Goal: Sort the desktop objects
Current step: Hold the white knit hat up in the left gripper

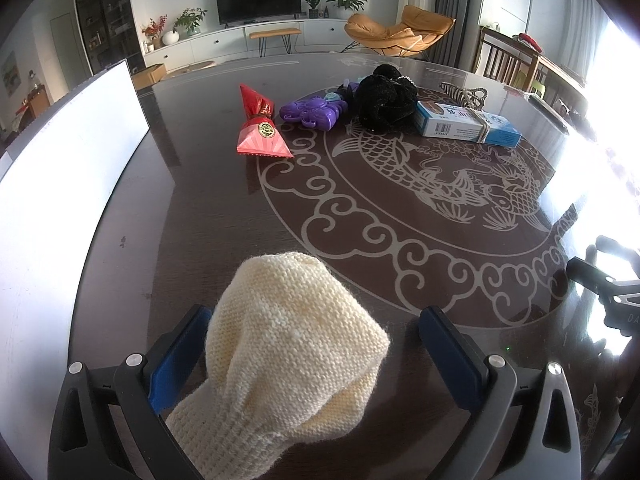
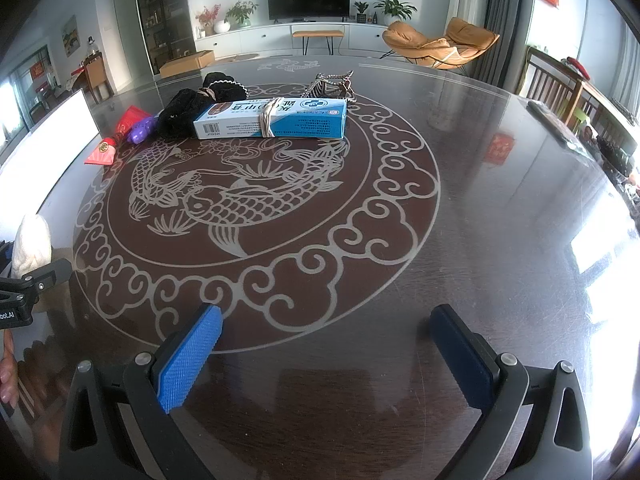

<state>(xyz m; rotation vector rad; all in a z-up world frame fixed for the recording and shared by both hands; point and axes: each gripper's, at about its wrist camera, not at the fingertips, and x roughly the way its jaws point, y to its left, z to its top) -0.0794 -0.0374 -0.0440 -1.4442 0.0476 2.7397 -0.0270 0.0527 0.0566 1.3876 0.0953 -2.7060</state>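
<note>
A cream knitted hat [image 1: 296, 344] lies between the wide-open fingers of my left gripper [image 1: 316, 344], against the left pad [image 1: 180, 356] and apart from the right one. It also shows at the left edge of the right wrist view [image 2: 32, 240]. My right gripper [image 2: 324, 344] is open and empty above the dark table [image 2: 480, 200]. At the far side lie a red wrapped packet [image 1: 260, 128], a purple toy [image 1: 312, 110], a black fluffy item [image 1: 384, 100], a blue-and-white box [image 1: 468, 124] bound with a band, and a striped hair claw [image 1: 466, 94].
A white board [image 1: 68, 168] stands along the table's left edge. The table carries a pale fish-and-cloud pattern [image 2: 240, 196]. My right gripper's body shows at the right edge of the left wrist view [image 1: 608, 280]. Chairs [image 2: 560, 88] stand at the far right.
</note>
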